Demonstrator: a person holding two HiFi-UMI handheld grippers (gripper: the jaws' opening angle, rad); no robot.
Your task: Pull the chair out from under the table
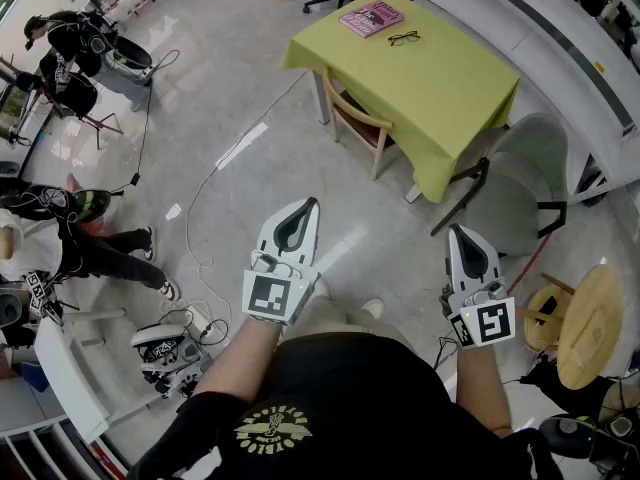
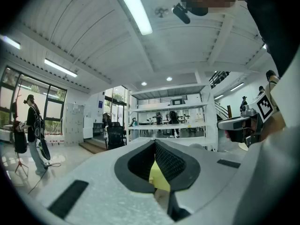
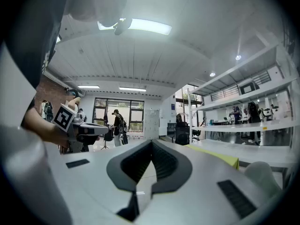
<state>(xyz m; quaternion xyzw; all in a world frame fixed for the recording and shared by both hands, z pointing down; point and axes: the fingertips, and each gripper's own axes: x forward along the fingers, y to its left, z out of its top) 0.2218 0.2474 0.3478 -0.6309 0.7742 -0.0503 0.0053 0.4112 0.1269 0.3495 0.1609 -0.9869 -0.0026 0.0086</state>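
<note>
A: Wood, pale, curved at the back: is that the chair (image 1: 352,108) being listed for pulling?

B: Likely so. It is sitting tucked under the table (image 1: 455,98), on the side facing the person, its seat hiding beneath the hanging yellow-green cloth (image 1: 440,173). A second item, a grey padded chair (image 1: 520,183) with dark armrests, is standing at the table's right corner, more beside it than under.

A: Step in hand?

B: Approach, by my reading; nothing is being gripped. The left gripper (image 1: 303,213) and right gripper (image 1: 462,240) are hovering level over the glossy pale floor (image 1: 230,88), well apart from both chairs. Both pairs of jaws are pressing together, ribbed black pads (image 2: 174,165) meeting, nothing between them.

A: Next move calling for?

B: Walking closer, spreading one pair of jaws and closing on the back rail (image 1: 372,118), I would judge. The rail is looking smooth and rounded, so a firm pinch near its middle should be guarding against slipping. The legs will likely be sliding easily on that polished floor.

A: Other entries?

B: A pink book (image 1: 372,16) and dark-rimmed glasses (image 1: 404,38) are lying on the cloth; a round wooden stool (image 1: 590,323) is standing at the right.
</note>
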